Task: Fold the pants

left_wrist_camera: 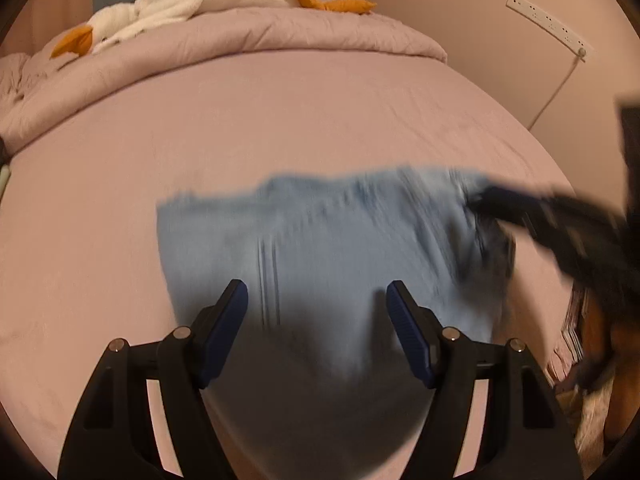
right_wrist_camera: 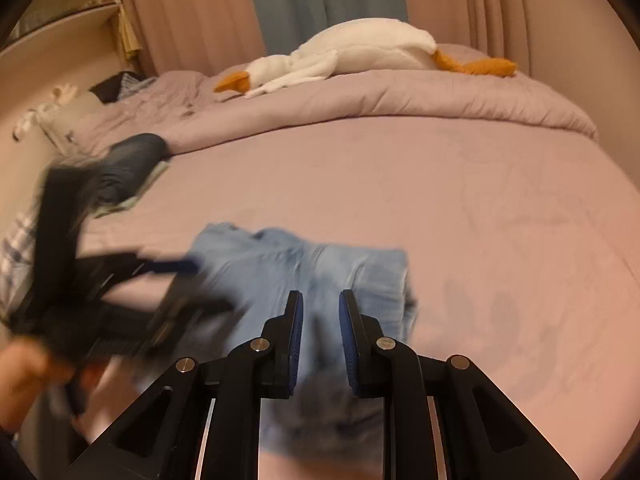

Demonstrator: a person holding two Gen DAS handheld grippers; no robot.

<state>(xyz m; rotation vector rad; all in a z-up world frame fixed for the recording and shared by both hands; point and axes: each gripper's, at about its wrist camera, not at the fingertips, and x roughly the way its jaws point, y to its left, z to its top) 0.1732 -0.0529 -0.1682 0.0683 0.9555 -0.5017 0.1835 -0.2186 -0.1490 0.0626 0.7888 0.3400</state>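
Observation:
Light blue denim pants [left_wrist_camera: 320,248] lie folded into a compact block on the pink bed sheet, blurred by motion. They also show in the right wrist view [right_wrist_camera: 304,276]. My left gripper [left_wrist_camera: 316,296] is wide open and empty just above the pants' near part. It appears blurred at the left of the right wrist view [right_wrist_camera: 180,280]. My right gripper [right_wrist_camera: 320,308] has its jaws a narrow gap apart with nothing between them, above the pants' near right part. It shows blurred at the pants' right edge in the left wrist view [left_wrist_camera: 492,208].
A pink bed [left_wrist_camera: 280,120] fills the view, with a rolled pink duvet [right_wrist_camera: 400,92] at the far side. A white goose plush [right_wrist_camera: 344,56] lies on the duvet. Other clothes [right_wrist_camera: 132,160] lie at the bed's left. A power strip [left_wrist_camera: 548,20] hangs on the right wall.

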